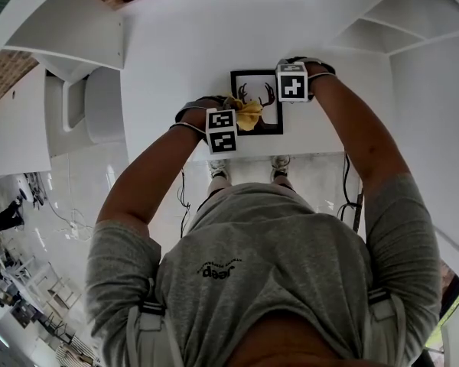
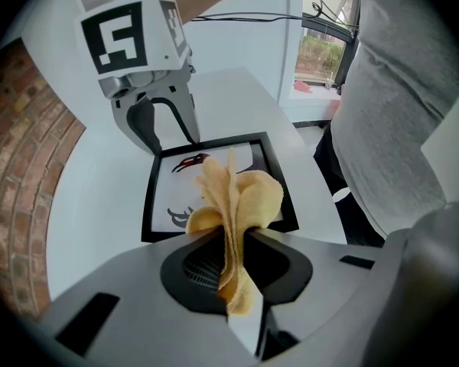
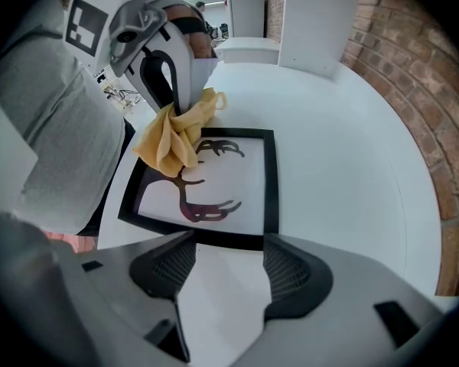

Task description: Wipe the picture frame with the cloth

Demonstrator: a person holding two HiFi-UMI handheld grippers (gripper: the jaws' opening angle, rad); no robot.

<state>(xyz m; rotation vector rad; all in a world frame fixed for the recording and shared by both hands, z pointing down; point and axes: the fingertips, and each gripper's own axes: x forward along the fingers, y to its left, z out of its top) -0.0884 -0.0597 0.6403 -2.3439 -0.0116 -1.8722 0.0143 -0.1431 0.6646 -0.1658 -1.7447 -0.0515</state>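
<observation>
Head view, looking steeply down: person in grey shirt stands at white table, one gripper per hand, both pointing nearly straight down.

L. gripper: jaws closed on yellow cloth. The cloth is pinched upright between the pads; its free folds fan out ahead of the tips and hang over the near part of the picture frame. Whether the cloth actually touches the glass can't be told from either gripper view.

R. gripper: jaws wide apart, pads pressing on nothing. The frame's black edge nearest this gripper runs across just ahead of the tips, w/ bare table surface showing between the jaws. Seen from the left gripper view, its two fingers stand at the frame's far edge, near one corner; contact w/ the frame not clear.

Picture frame: black border, white sheet w/ dark antler print, lying flat on the table near the edge closest to the person, between the two grippers. Cloth covers part of the print on the L. gripper's side.

Background: brick wall beyond the table.
</observation>
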